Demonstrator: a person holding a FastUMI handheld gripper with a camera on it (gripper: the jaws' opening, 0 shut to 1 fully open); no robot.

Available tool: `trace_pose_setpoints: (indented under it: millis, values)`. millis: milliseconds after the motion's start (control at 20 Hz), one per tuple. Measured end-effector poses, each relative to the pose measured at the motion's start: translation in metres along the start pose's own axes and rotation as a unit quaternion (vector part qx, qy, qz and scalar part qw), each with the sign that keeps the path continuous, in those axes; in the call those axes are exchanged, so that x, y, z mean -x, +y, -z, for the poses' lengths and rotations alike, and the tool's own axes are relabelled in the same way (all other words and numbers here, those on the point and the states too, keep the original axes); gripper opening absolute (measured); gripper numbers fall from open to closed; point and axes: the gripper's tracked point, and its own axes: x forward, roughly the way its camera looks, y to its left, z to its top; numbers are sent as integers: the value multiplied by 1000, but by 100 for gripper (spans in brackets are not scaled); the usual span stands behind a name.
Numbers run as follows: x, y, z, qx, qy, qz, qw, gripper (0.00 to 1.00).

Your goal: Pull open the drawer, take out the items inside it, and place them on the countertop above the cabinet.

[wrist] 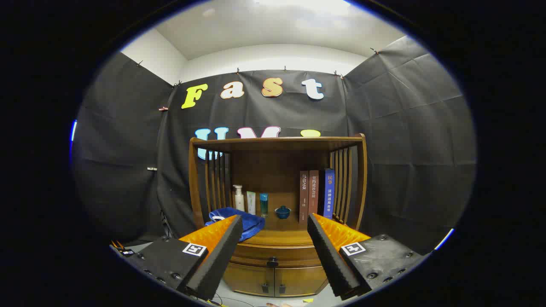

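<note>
While level and facing the cabinet point(277, 264), gripper point(275, 230) jaws spread wide, drawer point(273, 255) shut

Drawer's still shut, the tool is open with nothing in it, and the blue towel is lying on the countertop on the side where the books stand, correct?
Not quite. In the gripper view the blue towel lies on the countertop opposite the books, beside the pump bottle. The rest holds: the drawer is shut and the tool is open and empty.
</note>
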Motion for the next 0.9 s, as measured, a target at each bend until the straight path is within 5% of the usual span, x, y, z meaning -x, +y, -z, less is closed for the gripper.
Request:
trace_pose_setpoints:
  millis: [900]
  values:
    - [0,-8,8,-6,19,8,1000,99]
